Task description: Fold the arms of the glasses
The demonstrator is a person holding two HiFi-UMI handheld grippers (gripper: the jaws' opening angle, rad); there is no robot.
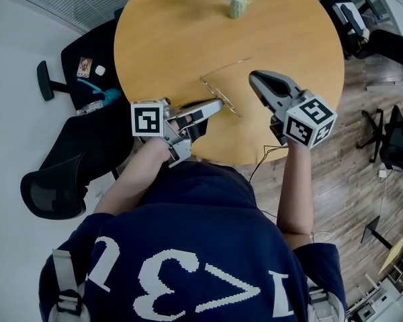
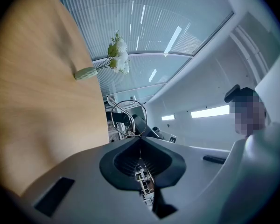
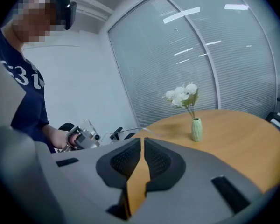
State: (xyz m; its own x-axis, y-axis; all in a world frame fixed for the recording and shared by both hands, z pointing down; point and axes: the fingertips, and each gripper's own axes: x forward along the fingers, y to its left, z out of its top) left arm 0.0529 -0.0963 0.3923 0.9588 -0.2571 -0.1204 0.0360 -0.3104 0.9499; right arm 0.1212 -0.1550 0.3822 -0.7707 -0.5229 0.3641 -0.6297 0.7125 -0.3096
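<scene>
While my left gripper point(image 1: 218, 103) stays out of doubt, jaws clamped on the one pair of glasses point(image 1: 220, 91) near the round table's point(image 1: 174, 39) near edge, my right gripper point(image 1: 253, 78) hangs beside, jaws together, empty. I can barely make out the thin wire arms. One flower vase point(image 1: 236, 4) stands at the far edge.

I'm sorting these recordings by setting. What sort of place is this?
Probably an office meeting room: a round wooden table, black swivel office chairs beside it, and a glazed wall with blinds. A small vase of white flowers stands on the table.
</scene>
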